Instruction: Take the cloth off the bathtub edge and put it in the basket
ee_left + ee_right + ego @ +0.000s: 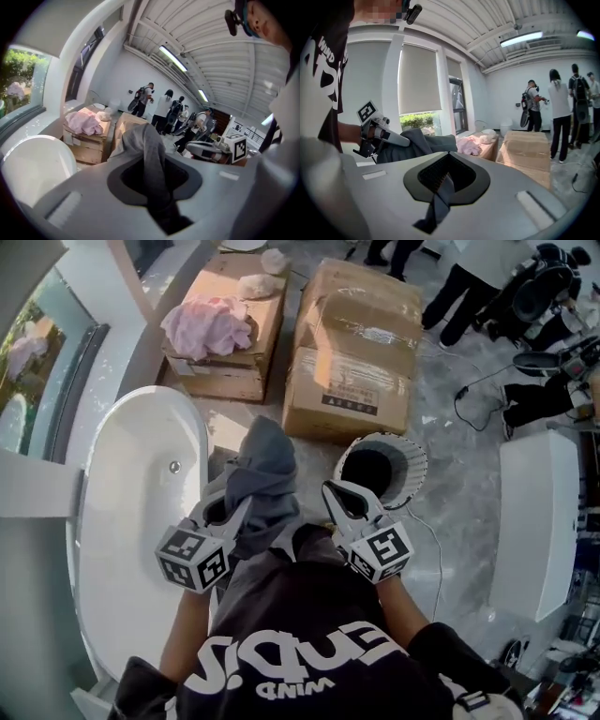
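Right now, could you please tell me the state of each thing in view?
grey cloth: off the bathtub, held up near the basket.
left gripper: shut on the grey cloth.
right gripper: shut on a strip of it.
basket: upright, cloth not in it.
bathtub: no cloth on its visible edge.

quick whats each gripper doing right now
left gripper: closed on the grey cloth
right gripper: closed, pinching a thin strip of the grey cloth
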Demonstrator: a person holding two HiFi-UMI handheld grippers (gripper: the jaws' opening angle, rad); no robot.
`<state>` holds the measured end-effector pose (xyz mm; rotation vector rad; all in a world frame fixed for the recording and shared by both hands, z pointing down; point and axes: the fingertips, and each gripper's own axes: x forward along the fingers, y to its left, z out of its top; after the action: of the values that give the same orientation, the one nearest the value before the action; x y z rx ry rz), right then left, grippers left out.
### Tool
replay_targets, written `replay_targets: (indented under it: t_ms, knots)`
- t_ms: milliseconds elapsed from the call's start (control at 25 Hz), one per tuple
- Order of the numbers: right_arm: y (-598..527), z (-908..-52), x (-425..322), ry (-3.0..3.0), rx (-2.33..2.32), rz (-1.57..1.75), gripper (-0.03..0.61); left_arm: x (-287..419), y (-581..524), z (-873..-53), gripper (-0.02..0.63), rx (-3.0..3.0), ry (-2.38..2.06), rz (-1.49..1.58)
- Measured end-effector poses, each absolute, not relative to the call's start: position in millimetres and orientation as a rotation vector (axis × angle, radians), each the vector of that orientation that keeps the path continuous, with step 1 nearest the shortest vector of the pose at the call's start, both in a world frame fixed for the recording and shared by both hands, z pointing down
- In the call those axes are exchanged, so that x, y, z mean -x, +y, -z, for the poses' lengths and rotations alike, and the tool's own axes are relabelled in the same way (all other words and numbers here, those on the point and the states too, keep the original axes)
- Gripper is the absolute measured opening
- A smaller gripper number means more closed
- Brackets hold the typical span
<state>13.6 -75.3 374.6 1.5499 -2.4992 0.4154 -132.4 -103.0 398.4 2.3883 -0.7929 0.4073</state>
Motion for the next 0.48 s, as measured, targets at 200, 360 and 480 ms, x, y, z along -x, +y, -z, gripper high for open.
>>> replay_targets:
  t_ms: [200, 360, 480]
  knots:
    - [-42.0, -376.3, -89.5, -2.355, -1.809, -0.418, 0.009, 51.6, -93.8, -402.1, 0.066, -2.472, -0.570, -0.460]
    - [-15.6, -372.9, -141.6, -2.243, -2.001, -0.403, 0.009, -14.4, -86.7, -402.0, 0.066, -2.540, -0.381, -0.514]
    - [5.0, -373.5, -179.7, -2.160, -2.102, -0.398, 0.009, -62.5, -79.9, -401.6, 0.066, -2.567, -0.279, -0.540]
